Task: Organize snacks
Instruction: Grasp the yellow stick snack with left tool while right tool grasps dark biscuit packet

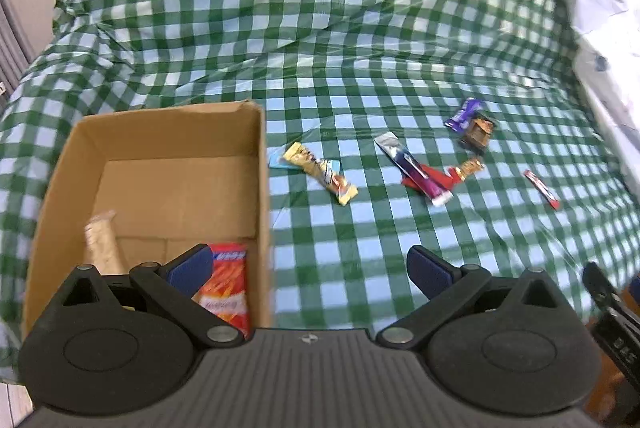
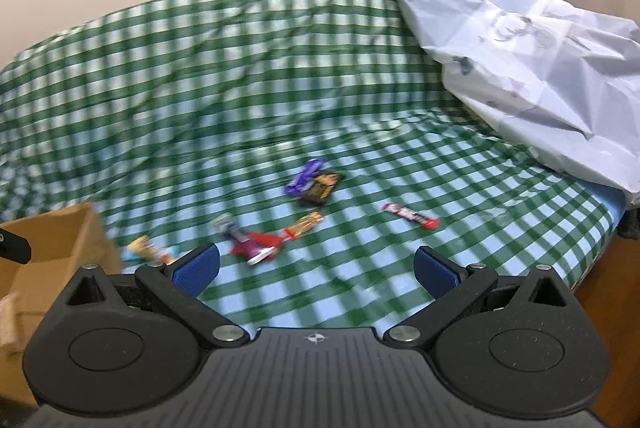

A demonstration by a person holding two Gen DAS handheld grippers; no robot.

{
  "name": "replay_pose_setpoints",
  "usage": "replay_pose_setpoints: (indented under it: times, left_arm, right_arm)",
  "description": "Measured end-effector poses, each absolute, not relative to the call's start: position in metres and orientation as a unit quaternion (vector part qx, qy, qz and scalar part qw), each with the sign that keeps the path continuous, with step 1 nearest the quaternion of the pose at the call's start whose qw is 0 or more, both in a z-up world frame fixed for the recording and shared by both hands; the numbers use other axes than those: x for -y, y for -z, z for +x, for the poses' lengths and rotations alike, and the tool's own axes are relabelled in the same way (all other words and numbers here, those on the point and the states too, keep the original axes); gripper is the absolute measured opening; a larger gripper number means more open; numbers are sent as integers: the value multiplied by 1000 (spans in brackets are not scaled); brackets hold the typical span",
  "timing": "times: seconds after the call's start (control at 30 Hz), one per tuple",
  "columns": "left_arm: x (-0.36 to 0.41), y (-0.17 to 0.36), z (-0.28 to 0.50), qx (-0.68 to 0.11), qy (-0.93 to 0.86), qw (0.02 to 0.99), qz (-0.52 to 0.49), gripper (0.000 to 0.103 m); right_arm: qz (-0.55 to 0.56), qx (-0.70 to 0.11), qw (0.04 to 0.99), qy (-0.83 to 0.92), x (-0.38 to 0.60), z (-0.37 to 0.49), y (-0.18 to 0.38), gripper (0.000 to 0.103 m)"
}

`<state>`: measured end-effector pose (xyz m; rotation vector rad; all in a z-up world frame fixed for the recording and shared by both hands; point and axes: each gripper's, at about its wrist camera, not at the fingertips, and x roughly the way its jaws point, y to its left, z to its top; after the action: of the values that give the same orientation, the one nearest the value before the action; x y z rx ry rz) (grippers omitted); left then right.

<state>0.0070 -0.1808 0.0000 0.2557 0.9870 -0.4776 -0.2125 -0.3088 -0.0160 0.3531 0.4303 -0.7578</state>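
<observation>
An open cardboard box (image 1: 168, 132) stands at the left on the green checked cloth (image 1: 320, 28). Inside lie an orange-red snack pack (image 1: 226, 284) and a beige packet (image 1: 102, 244). My left gripper (image 1: 310, 266) is open and empty, its left finger over the box's near right corner. Loose snacks lie on the cloth: a gold bar (image 1: 320, 172), a silver-purple bar (image 1: 412, 168) on a red wrapper (image 1: 438, 178), a purple pack (image 1: 464, 114), a dark pack (image 1: 478, 132), a red bar (image 1: 542, 188). My right gripper (image 2: 316, 270) is open and empty, short of them; the box (image 2: 52, 240) is at its left.
A crumpled pale blue sheet (image 2: 520, 40) is heaped at the right of the cloth. The cloth rises in folds at the back. The cloth's edge drops to a brown floor (image 2: 612, 288) at the right. The other gripper's body (image 1: 612, 320) shows at the left wrist view's right edge.
</observation>
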Motion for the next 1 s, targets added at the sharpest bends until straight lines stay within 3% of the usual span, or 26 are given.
replay_pose_setpoints:
  times: [0.57, 0.9, 1.0]
  left_arm:
    - [334, 188, 149, -566, 101, 813, 88, 103]
    - [320, 232, 206, -602, 54, 796, 18, 103]
    - [324, 234, 207, -596, 55, 801, 30, 103]
  right_arm:
    - [239, -265, 871, 338, 528, -49, 126, 102]
    - [272, -315, 851, 321, 583, 45, 187, 102]
    - [228, -322, 855, 336, 582, 64, 194, 103]
